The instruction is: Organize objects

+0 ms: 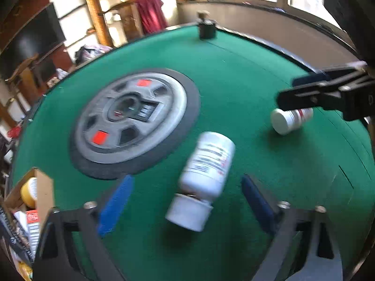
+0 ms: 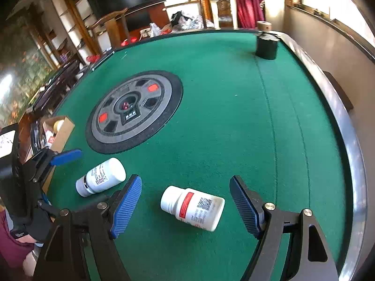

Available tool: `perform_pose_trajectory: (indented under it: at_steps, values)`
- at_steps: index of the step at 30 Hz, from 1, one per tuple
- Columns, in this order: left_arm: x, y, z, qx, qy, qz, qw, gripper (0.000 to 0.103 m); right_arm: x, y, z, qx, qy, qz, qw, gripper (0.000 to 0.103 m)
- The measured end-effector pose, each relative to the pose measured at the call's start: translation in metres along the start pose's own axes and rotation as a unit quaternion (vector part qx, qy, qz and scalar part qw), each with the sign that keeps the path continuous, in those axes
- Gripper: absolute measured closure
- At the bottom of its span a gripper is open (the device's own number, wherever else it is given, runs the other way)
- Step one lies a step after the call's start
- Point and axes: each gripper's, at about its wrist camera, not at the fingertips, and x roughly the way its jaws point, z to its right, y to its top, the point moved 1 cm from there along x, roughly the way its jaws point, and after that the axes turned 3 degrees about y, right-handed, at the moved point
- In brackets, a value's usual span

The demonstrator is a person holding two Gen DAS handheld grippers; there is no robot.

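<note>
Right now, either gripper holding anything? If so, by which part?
Nothing held. Left gripper and right gripper are both open, each straddling a lying white bottle without touching it.

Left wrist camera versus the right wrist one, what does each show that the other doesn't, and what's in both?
Only the left wrist view shows the right gripper from outside, reaching in above the red-labelled bottle.

Only the right wrist view shows the metal table rim running along the wall, and the left gripper seen from outside.

Both show the green felt table, the round centre disc, both white bottles lying on their sides, including the plain-labelled one, the dark jar and the cardboard box.
</note>
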Motion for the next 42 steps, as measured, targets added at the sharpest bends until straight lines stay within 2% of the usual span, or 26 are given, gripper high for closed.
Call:
perform_pose_trajectory:
  at_steps: [1, 2, 3, 8, 11, 16, 21, 28, 32, 35, 42]
  values:
    - [0.002, -0.001, 0.001, -0.003, -0.01, -0.007, 0.9999, 0.052, 0.004, 0.001, -0.002, -0.008, 0.002, -0.004, 1.0, 0.021]
    - [0.0, -0.001, -0.002, -0.019, -0.029, -0.007, 0.9994, 0.067, 0.007, 0.001, -0.005, -0.018, 0.004, -0.009, 1.0, 0.021]
    - [0.001, -0.001, -0.004, -0.026, -0.026, -0.012, 0.9993, 0.07, 0.01, 0.0, -0.008, -0.027, 0.001, -0.013, 1.0, 0.021]
    - [-0.003, -0.008, -0.021, -0.072, -0.032, -0.019, 0.9967, 0.07, 0.022, -0.006, -0.019, -0.078, -0.035, -0.034, 0.996, 0.022]
    - [-0.011, -0.012, -0.032, -0.102, -0.045, -0.018, 0.9936, 0.07, 0.026, -0.012, -0.021, -0.092, -0.055, -0.04, 0.993, 0.036]
    - [-0.031, -0.017, -0.036, -0.13, -0.064, -0.005, 0.9895, 0.07, 0.026, -0.015, -0.022, -0.092, -0.067, -0.037, 0.993, 0.036]
    - [-0.051, -0.029, -0.035, -0.143, -0.083, 0.009, 0.9862, 0.07, 0.025, -0.022, -0.033, -0.105, -0.062, -0.047, 0.991, 0.036]
    - [-0.087, -0.056, -0.043, -0.164, -0.074, 0.041, 0.9829, 0.07, 0.017, -0.035, -0.051, -0.09, -0.073, -0.03, 0.993, 0.036]
    - [-0.114, -0.081, -0.063, -0.194, -0.065, 0.058, 0.9772, 0.07, 0.004, -0.034, -0.065, -0.077, -0.056, -0.014, 0.995, 0.036]
    - [-0.134, -0.105, -0.084, -0.218, -0.045, 0.066, 0.9727, 0.07, -0.006, -0.031, -0.085, -0.082, -0.039, -0.004, 0.996, 0.036]
    - [-0.162, -0.159, -0.134, -0.276, 0.01, 0.067, 0.9588, 0.07, -0.012, -0.027, -0.171, -0.133, 0.023, 0.011, 0.991, 0.036]
